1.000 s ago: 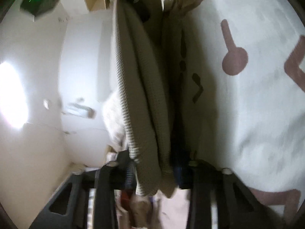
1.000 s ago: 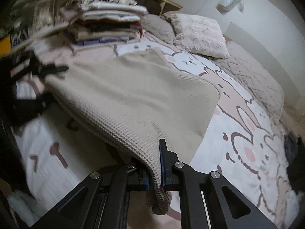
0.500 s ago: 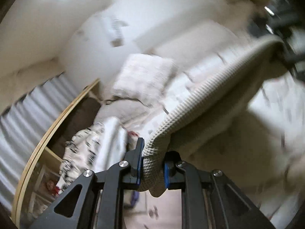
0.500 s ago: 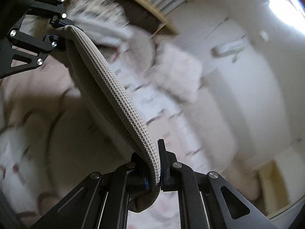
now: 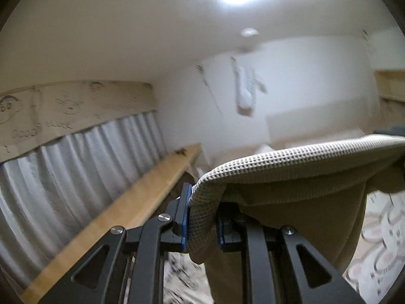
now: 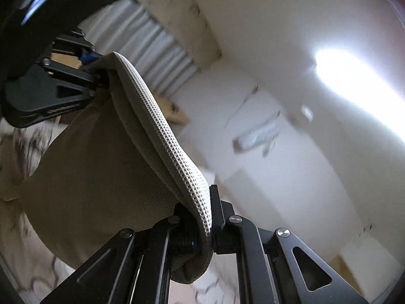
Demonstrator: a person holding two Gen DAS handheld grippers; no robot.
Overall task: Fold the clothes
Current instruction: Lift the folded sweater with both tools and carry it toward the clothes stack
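So the beige waffle-knit garment [image 6: 106, 167] hangs soft and floppy — left tool [image 5: 202, 217] and right tool [image 6: 203, 225] each clenched on its top edge, corners being the sensible grab.

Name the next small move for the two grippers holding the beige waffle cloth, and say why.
Probably lower both together toward the bed. The left gripper and right gripper each pinch an end of the beige waffle cloth, which hangs in the air, its top edge stretched between them.
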